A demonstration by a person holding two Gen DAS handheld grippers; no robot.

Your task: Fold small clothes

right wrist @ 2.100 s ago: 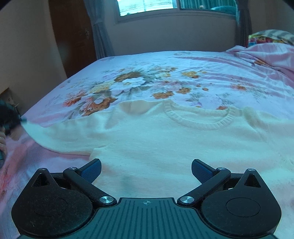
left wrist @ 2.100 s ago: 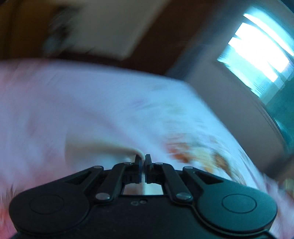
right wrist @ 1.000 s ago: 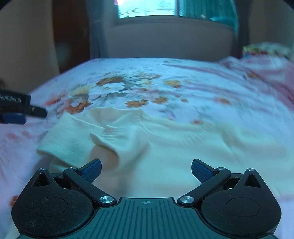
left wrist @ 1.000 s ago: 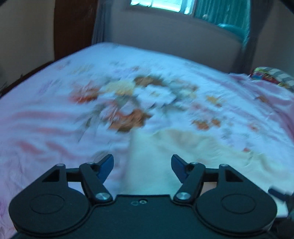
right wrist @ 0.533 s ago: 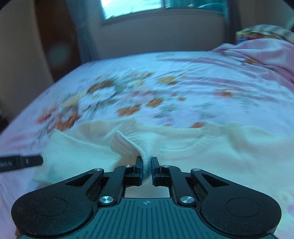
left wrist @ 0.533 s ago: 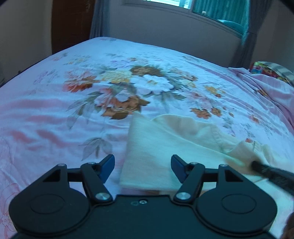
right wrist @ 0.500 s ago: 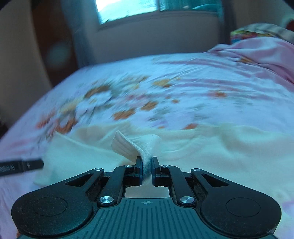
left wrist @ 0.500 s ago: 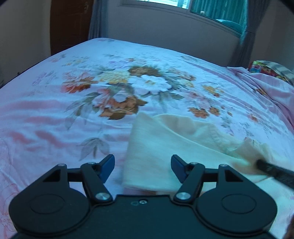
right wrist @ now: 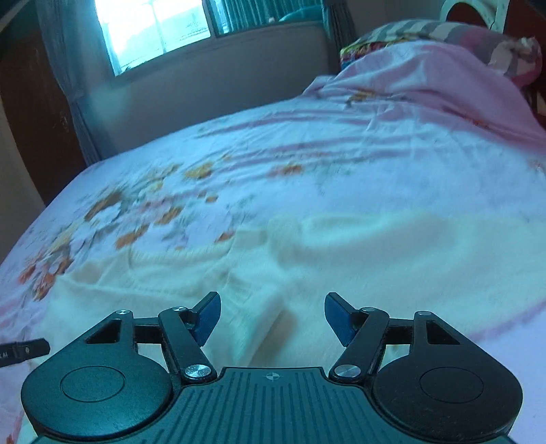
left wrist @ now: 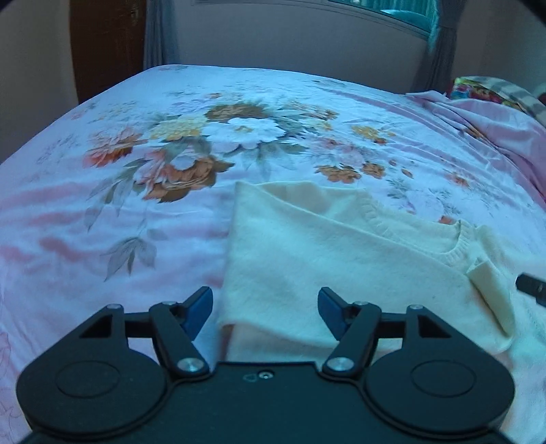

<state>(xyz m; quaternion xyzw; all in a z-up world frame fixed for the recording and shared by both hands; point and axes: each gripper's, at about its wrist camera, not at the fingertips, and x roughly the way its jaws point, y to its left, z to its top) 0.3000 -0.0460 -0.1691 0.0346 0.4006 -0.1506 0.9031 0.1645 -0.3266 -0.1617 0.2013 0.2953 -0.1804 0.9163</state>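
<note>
A cream knitted sweater [left wrist: 324, 252] lies on the floral bed sheet [left wrist: 136, 205]. Its left sleeve is folded in across the body, the cuff [left wrist: 491, 290] lying near the ribbed neckline [left wrist: 454, 252]. My left gripper [left wrist: 264, 307] is open and empty, low over the sweater's folded left edge. My right gripper [right wrist: 273, 316] is open and empty over the sweater [right wrist: 341, 259], just above a fold ridge. The right gripper's tip shows at the right edge of the left wrist view [left wrist: 532, 290]; the left gripper's tip shows at the left edge of the right wrist view [right wrist: 24, 350].
The bed fills both views. A rumpled pink blanket [right wrist: 426, 85] and patterned pillows [right wrist: 494, 44] lie at the far right. A wall with a window [right wrist: 157, 30] stands behind the bed; a dark wooden door [left wrist: 105, 47] is at the far left.
My right gripper, shut on the sleeve cuff half a second ago, has let it go and opened; the sleeve now lies across the sweater's body. My left gripper stays open.
</note>
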